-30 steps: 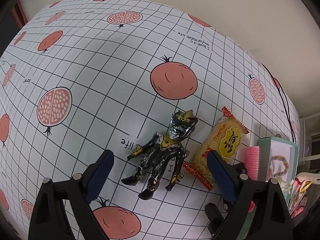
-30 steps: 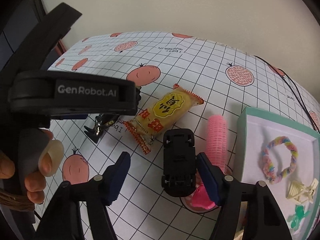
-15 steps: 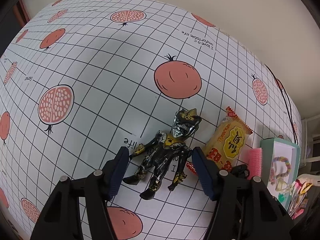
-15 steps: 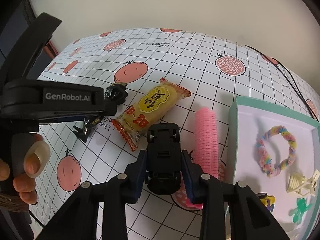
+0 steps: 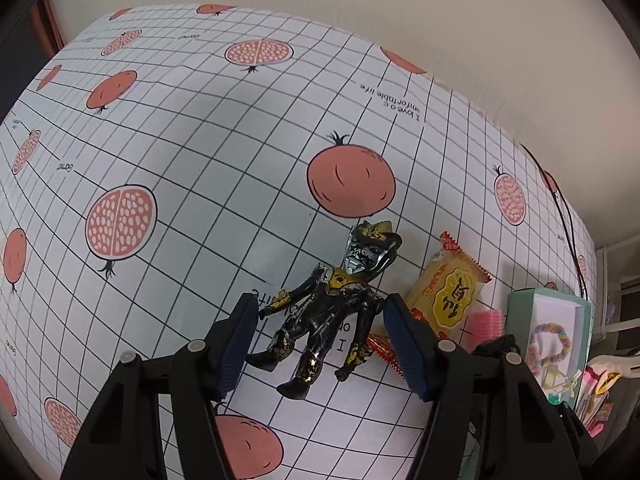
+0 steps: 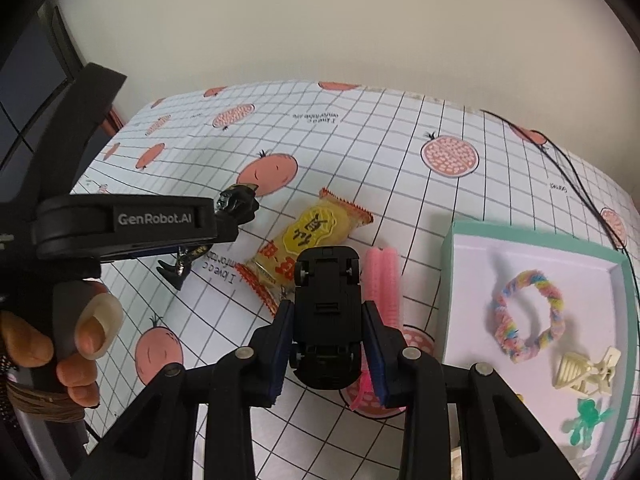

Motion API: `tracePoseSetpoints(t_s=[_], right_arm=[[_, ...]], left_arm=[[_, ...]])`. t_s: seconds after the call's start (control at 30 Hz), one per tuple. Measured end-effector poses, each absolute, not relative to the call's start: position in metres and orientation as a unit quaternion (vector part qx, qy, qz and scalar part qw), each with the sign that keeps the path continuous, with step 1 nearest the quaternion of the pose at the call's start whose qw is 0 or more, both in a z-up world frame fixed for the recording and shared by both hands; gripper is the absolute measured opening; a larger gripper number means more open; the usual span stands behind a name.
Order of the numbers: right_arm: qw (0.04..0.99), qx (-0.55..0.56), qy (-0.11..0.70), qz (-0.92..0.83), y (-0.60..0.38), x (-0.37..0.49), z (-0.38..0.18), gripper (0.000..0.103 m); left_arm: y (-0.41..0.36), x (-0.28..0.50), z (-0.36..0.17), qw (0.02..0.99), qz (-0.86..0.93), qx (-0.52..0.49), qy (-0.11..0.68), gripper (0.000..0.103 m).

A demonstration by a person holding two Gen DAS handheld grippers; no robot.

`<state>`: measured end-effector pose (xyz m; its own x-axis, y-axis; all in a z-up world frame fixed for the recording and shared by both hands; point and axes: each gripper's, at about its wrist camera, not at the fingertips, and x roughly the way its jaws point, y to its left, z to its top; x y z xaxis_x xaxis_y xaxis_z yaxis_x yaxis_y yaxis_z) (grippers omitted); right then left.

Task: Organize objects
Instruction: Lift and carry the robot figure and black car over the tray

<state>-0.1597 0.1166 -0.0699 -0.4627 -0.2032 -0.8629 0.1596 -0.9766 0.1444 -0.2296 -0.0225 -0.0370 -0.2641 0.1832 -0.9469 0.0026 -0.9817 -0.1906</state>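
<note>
We had both grippers working the pomegranate-print tablecloth (image 5: 200,140) at once. The right gripper (image 6: 329,346) was clenched on one black toy car (image 6: 326,312), held underside up, pads pressing its two long flanks; we judged this the firmest grip, since the flat sides give the pads parallel faces. Whether the car was clear of the cloth we could not tell.

The left gripper (image 5: 320,344) was spread, its pads flanking the legs and hips of one black-and-gold action figure (image 5: 336,312) lying face up on the cloth, head toward 12 o'clock. Neither pad appeared to touch it, so we read this as alignment before closing on the narrow waist.

Count, right wrist view:
- one yellow snack packet (image 6: 308,240), at 11 o'clock from the car
- one pink hair roller (image 6: 382,284), just beside the car at 2 o'clock
- one teal box (image 6: 452,264) at 3 o'clock, holding one pastel chenille loop (image 6: 524,312), one cream claw clip (image 6: 588,372) and one green trinket (image 6: 588,420)

We judged the box to be the likely destination, since small items already sat in it.
</note>
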Motion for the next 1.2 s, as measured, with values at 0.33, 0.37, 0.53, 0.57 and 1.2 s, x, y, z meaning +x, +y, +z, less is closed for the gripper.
tracePoseSetpoints(t_s=[0.33, 0.37, 0.53, 0.57, 1.2], right_arm=[[0.104, 0.485, -0.036, -0.868, 0.126, -0.158, -0.043, 0.036], [0.100, 0.483, -0.034, -0.869, 0.127, -0.157, -0.039, 0.036], [0.090, 0.478, -0.040, -0.873, 0.137, -0.155, -0.027, 0.036], [0.086, 0.478, -0.041, -0.873, 0.141, -0.155, -0.025, 0.036], [0.007, 0.472, -0.071, -0.879, 0.237, -0.138, -0.010, 0.036]], left_arm=[[-0.026, -0.230, -0.005, 0.070, 0.813, -0.571, -0.091, 0.066], [-0.029, -0.233, -0.001, 0.074, 0.816, -0.565, -0.094, 0.066], [-0.028, -0.241, 0.013, 0.087, 0.832, -0.538, -0.099, 0.066], [-0.026, -0.241, 0.016, 0.090, 0.835, -0.534, -0.098, 0.066], [0.047, -0.218, 0.056, 0.175, 0.848, -0.496, -0.059, 0.066]])
